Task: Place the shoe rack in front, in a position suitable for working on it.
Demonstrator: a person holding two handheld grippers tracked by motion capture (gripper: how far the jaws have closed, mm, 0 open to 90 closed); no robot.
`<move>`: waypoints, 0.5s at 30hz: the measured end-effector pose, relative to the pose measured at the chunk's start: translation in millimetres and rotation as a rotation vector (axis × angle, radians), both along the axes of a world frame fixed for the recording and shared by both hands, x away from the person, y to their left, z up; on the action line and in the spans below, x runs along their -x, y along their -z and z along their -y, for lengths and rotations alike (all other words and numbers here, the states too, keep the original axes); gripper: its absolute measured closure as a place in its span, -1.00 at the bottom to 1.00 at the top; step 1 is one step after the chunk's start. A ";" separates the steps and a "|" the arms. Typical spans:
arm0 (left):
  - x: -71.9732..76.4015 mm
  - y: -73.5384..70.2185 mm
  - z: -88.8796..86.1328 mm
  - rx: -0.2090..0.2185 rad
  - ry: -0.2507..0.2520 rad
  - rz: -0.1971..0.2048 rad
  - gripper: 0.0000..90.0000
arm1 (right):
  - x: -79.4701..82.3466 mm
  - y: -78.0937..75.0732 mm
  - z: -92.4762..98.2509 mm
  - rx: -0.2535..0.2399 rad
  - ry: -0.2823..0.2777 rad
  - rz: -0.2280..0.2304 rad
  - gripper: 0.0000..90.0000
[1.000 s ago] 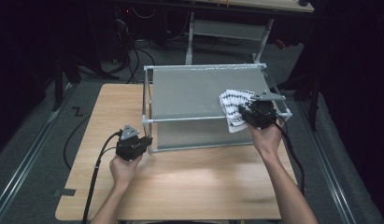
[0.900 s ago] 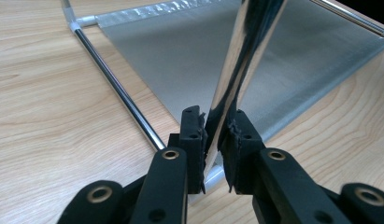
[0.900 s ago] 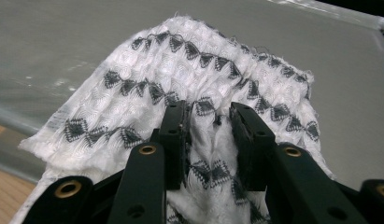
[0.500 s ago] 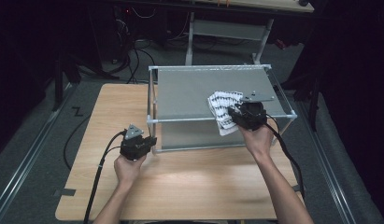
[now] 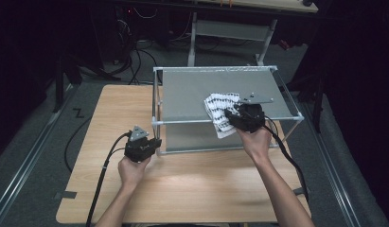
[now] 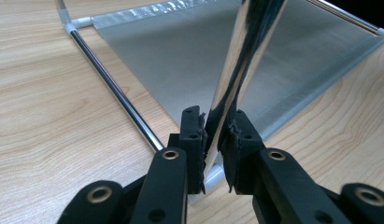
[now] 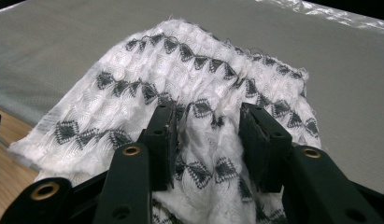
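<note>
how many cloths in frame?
1. The patterned white cloth lies on the top shelf of the metal rack, draping over its front edge, between the right gripper's jaws. None shows elsewhere; the lower shelf is partly hidden.

The cloth (image 5: 219,113) lies on the rack's (image 5: 182,121) upper shelf, overhanging its front rail, right of centre

A light wooden surface (image 5: 197,189) is seen, on which a metal-framed rack (image 5: 156,122) stands toward the far side. The rack's upper grey shelf (image 5: 187,94) carries a white cloth with black pattern (image 5: 220,113), which is draped over the shelf's near edge.
</note>
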State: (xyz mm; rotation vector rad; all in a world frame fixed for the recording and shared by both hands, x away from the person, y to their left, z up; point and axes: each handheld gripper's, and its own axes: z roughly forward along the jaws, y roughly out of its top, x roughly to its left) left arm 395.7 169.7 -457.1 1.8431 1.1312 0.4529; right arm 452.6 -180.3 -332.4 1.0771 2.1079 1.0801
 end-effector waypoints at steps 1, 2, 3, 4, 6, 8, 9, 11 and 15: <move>-0.1 0.1 0.6 0.000 0.000 0.001 0.75 | 0.1 0.3 -0.5 -0.003 0.001 0.000 0.27; -0.3 0.1 1.2 -0.001 0.001 0.002 0.75 | 0.2 0.7 -1.2 -0.008 0.001 0.000 0.27; -0.5 0.0 1.7 -0.003 0.002 0.002 0.75 | 0.0 0.8 -1.5 -0.008 0.000 0.003 0.26; -0.8 -0.2 2.2 -0.005 0.004 0.002 0.75 | 0.1 1.0 -1.8 -0.008 0.000 0.006 0.26; -1.2 -0.3 3.0 -0.007 0.007 0.003 0.75 | 0.3 1.2 -2.4 -0.011 0.001 0.005 0.25; -1.5 -0.3 4.4 -0.008 0.008 0.002 0.75 | 0.5 1.1 -3.2 -0.011 0.000 0.006 0.23; -1.7 -0.5 5.2 -0.010 0.009 0.002 0.75 | 0.6 0.7 -4.2 -0.007 -0.001 0.007 0.23; -2.3 -1.3 7.1 -0.020 0.015 0.000 0.76 | 0.9 -0.4 -7.2 0.000 -0.002 0.001 0.22; -2.8 -1.2 11.2 -0.029 0.021 0.007 0.76 | 2.2 -1.4 -13.1 0.015 -0.009 0.005 0.22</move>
